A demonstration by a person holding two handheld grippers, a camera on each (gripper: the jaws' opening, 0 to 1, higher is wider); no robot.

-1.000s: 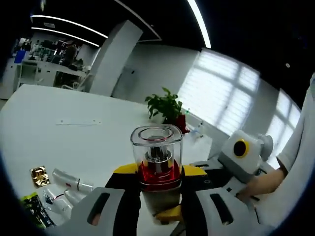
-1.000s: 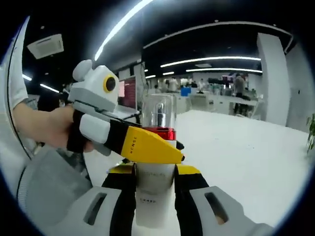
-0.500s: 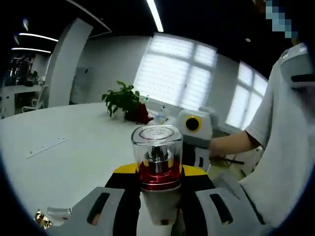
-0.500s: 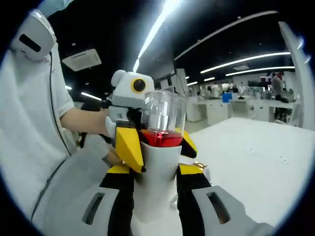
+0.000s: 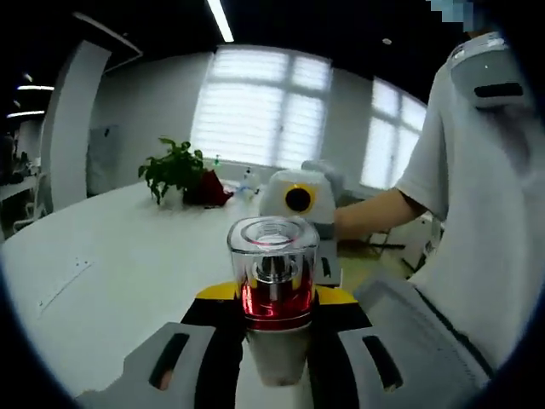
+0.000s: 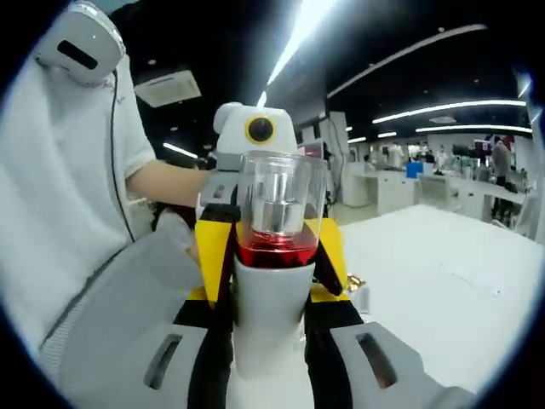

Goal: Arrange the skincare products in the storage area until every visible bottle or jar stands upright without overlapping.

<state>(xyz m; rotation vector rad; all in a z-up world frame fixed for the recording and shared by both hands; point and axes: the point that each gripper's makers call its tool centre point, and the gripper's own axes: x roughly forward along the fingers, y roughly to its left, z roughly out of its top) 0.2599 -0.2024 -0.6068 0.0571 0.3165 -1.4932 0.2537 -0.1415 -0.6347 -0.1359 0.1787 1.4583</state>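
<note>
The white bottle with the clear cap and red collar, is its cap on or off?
On. The clear cap sits over the pump of the white bottle, which both the left gripper and right gripper clamp.

I am working in a big open-plan office. My white table [image 5: 128, 273] runs far toward tall windows with blinds [image 5: 255, 106], where a potted plant [image 5: 174, 170] stands. Long strip lights [image 6: 443, 109] cross the dark ceiling above rows of desks [image 6: 426, 183], with an air-conditioning unit [image 6: 173, 87] overhead.
</note>
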